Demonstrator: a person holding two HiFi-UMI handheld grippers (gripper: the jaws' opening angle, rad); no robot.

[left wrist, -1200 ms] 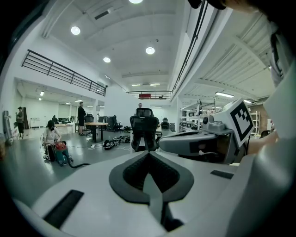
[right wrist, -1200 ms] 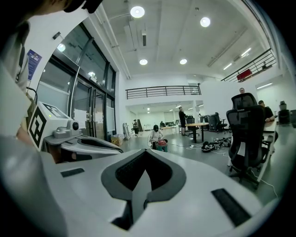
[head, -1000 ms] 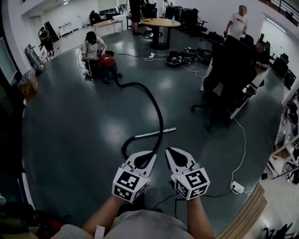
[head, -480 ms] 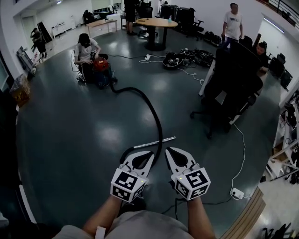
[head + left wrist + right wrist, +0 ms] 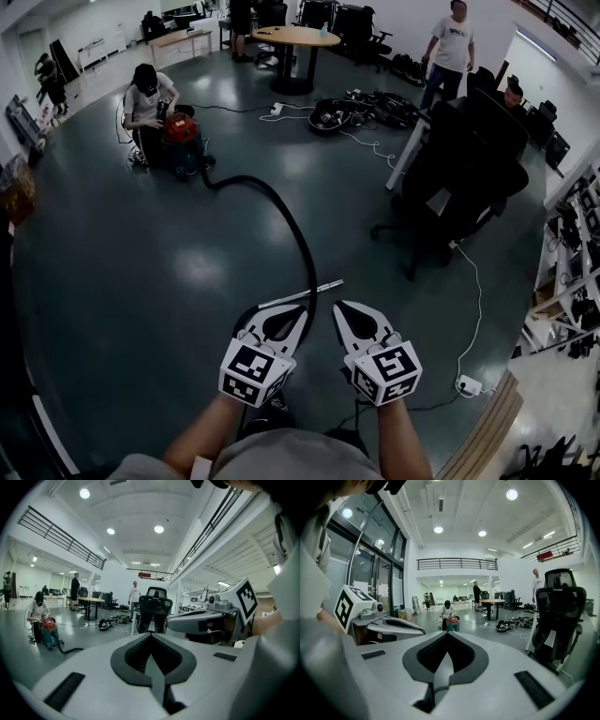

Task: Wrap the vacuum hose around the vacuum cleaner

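while snaking black across the dark floor, joins as vacuum hose (image 5: 298,234) the red vacuum cleaner (image 5: 180,129) at far left, close against a seated person (image 5: 145,89) bent over it; ends nearer in a metal wand (image 5: 328,285) lying flat, seen just past the gripper tips. below that, side by side: left gripper (image 5: 298,314), jaws pressed together on nothing; right gripper (image 5: 342,309), jaws likewise closed and empty. further out: black office chair (image 5: 464,159) at right, power strip (image 5: 467,384) on a white cord near the right edge, round table (image 5: 281,36) and a standing person (image 5: 453,45) at the back.
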